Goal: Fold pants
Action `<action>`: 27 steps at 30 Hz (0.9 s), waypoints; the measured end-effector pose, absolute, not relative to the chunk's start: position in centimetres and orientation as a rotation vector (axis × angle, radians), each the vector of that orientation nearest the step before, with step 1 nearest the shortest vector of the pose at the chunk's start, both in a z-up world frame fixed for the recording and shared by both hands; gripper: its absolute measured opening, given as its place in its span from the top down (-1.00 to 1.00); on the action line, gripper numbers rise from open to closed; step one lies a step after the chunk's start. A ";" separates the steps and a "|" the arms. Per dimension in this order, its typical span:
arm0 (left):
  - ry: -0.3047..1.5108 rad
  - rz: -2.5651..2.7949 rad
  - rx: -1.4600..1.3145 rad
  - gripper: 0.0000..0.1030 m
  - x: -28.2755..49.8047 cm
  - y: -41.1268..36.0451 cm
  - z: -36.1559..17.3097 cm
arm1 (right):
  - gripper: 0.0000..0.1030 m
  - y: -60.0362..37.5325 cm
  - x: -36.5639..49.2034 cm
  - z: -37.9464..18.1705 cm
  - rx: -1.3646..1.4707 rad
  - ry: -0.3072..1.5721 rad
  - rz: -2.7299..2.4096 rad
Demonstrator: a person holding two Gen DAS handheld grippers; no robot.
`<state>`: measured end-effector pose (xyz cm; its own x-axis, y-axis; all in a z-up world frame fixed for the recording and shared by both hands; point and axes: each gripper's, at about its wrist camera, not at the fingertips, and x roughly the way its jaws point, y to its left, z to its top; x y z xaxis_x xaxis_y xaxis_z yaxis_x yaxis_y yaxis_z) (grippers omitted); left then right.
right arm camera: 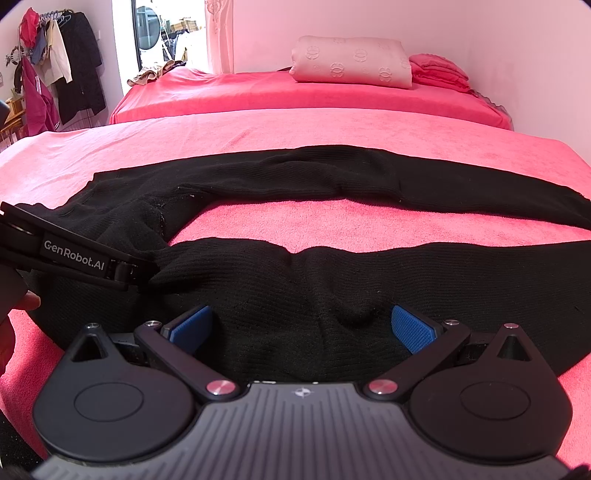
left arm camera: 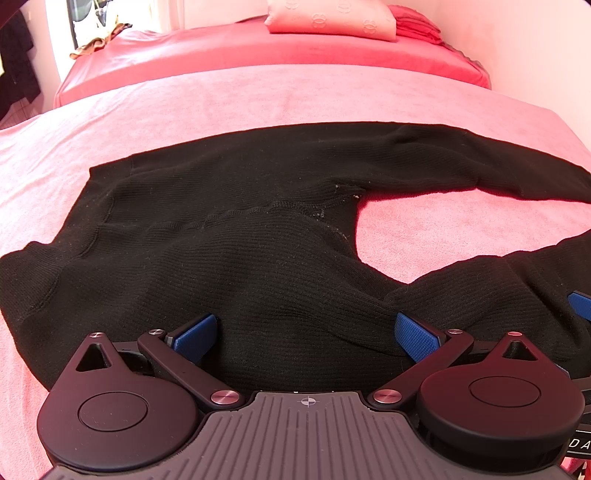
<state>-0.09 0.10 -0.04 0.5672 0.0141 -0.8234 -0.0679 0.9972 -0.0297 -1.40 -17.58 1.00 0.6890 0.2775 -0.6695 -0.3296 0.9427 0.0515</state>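
Observation:
Black ribbed knit pants [left arm camera: 240,229] lie spread flat on a pink towel [left arm camera: 221,99], waistband to the left, two legs running right with a gap between them. My left gripper [left arm camera: 308,334] is open, its blue pads [left arm camera: 194,336] astride the near edge of the hip part. My right gripper [right arm camera: 306,326] is open over the near leg [right arm camera: 369,277], the cloth bunched between its pads [right arm camera: 412,328]. The left gripper's side shows at the left of the right wrist view [right arm camera: 81,258], and the right gripper's blue pad shows at the right edge of the left wrist view [left arm camera: 580,301].
The towel covers a bed with a red sheet [right arm camera: 295,92]. A pink pillow [right arm camera: 351,62] and folded red cloth [right arm camera: 439,72] lie at the head. A wall runs along the right. A clothes rack [right arm camera: 55,74] stands far left, beside a window [right arm camera: 162,33].

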 end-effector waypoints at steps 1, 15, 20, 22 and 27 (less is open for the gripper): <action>0.966 0.048 -0.061 -1.00 -0.1 0.1 0.0 | -1.00 -17.6 -1.4 1.0 -0.075 0.736 0.340; 0.966 0.049 -0.060 -1.00 -0.2 0.1 0.0 | -1.00 -17.5 -1.3 1.0 -0.077 0.742 0.339; 0.965 0.049 -0.059 -1.00 -0.2 0.1 0.0 | -1.00 -17.3 -1.2 1.0 -0.080 0.748 0.340; 0.964 0.048 -0.059 -1.00 -0.2 0.1 0.0 | -1.00 -17.2 -1.2 1.0 -0.082 0.750 0.340; 0.958 0.044 -0.061 -1.00 -0.5 0.2 0.0 | -1.00 -17.0 -1.0 1.2 -0.091 0.760 0.346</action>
<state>-0.48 0.24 -0.01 0.5745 0.0102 -0.8185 -0.0646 0.9974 -0.0329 -0.97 -17.04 1.18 0.6711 0.2738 -0.6889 -0.3392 0.9397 0.0430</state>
